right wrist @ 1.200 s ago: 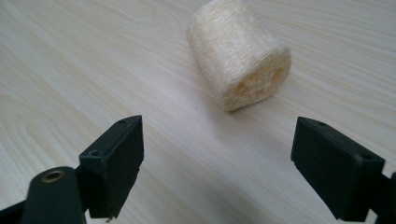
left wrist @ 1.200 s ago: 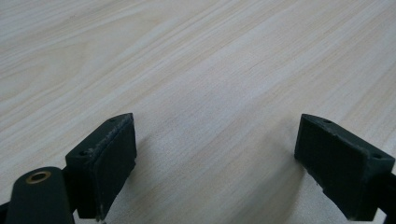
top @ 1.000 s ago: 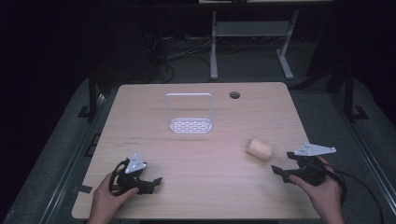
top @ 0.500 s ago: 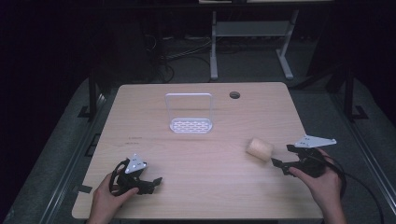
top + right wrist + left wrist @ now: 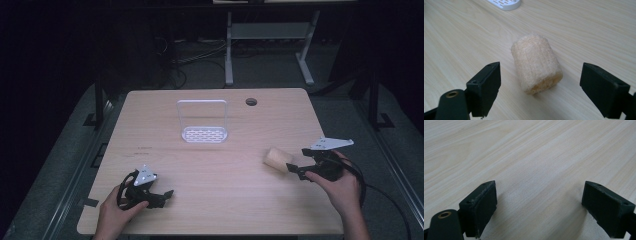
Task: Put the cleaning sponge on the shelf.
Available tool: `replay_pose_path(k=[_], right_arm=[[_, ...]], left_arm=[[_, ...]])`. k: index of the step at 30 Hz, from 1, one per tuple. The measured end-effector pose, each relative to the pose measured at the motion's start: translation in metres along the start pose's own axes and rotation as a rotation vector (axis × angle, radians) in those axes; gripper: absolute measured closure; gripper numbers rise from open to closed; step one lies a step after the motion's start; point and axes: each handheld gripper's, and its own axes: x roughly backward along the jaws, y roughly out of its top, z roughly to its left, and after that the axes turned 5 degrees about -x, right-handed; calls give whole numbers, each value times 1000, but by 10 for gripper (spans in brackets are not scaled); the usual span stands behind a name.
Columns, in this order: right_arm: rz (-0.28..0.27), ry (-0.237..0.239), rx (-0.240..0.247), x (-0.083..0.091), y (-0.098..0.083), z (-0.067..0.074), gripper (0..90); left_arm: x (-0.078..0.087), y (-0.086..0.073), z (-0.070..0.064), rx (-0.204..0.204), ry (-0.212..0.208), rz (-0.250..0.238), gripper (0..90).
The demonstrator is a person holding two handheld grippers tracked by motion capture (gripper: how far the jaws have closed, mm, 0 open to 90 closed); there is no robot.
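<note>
Tan loofah roll (image 5: 536, 64), short cylinder (fibrous surface), lying on its side on the table

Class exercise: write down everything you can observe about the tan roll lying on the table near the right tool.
The tan roll is a short, stubby cylinder with a fibrous, fuzzy-looking surface, like loofah or sponge. It lies on its side on the wooden table, one flat end facing the right tool, whose open jaws sit just short of it without touching. Only the tabletop touches it.

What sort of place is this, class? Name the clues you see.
Probably a lab or workshop for recording handling tasks: a bare wooden table in a dark room, loose cables on the floor behind, and hand-held grippers with cameras.
</note>
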Motion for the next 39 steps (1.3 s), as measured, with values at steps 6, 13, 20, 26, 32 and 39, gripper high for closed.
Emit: replay_pose_path(k=[6, 13, 20, 26, 32, 39], right_arm=[[1, 14, 2, -8, 6, -2, 167], [12, 28, 15, -20, 9, -4, 158], [28, 43, 26, -29, 13, -3, 158], [47, 53, 27, -39, 17, -4, 158], [74, 60, 44, -51, 17, -5, 158], [111, 60, 48, -64, 15, -5, 159]], left_arm=[[0, 0, 0, -3, 0, 3, 121], [0, 0, 0, 0, 0, 0, 121], [0, 0, 0, -4, 0, 3, 121], [0, 0, 0, -3, 0, 3, 121], [0, 0, 0, -3, 0, 2, 121], [0, 0, 0, -4, 0, 4, 121]])
